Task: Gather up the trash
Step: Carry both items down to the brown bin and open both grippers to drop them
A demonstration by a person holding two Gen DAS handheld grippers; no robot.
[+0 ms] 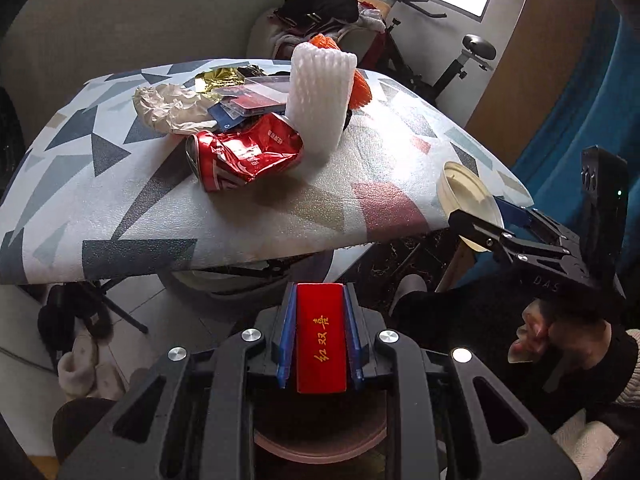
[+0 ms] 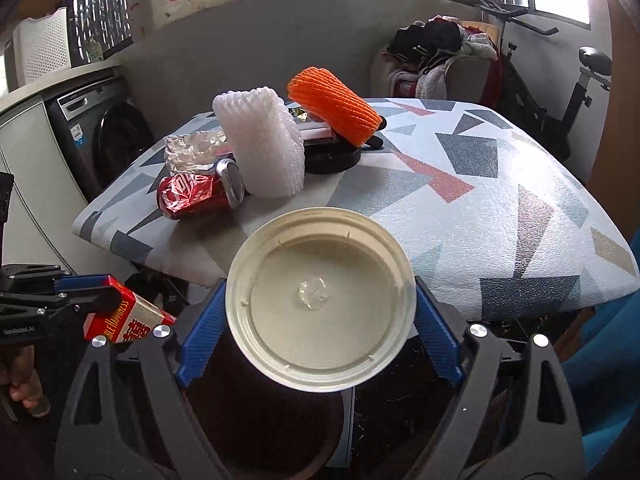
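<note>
Two pieces of trash are lifted clear of the table (image 1: pixel 120 216), and the rest is yet to be collected. The left gripper (image 1: pixel 320 344) has its fingers narrow, clamped on the sides of a red cigarette pack (image 1: pixel 320 338) at 6 o'clock in the left wrist view; the pack hangs over the floor, off the near edge of the table. The right gripper (image 2: pixel 318 312) has its fingers spread wide around a cream plastic lid (image 2: pixel 320 300), pressing its rim at 9 and 3 o'clock in the right wrist view; the lid sits at the near table edge, partly beyond it. Left on the table, in a cluster toward 12 o'clock: a crushed red can (image 1: pixel 244 160) lying on its side, a white foam net sleeve (image 1: pixel 320 96) standing just beside it, an orange foam net sleeve (image 2: pixel 334 104) tilted on a black round object (image 2: pixel 332 160), a crumpled pale wrapper (image 1: pixel 172 108), gold foil (image 1: pixel 218 78), and clear flat plastic packaging (image 1: pixel 256 100). No bin or bag is identifiable in either view, so where the held items go cannot be told. As a judgement, the task is in an early stage: two items in hand, none seen deposited, at least six remaining.
</note>
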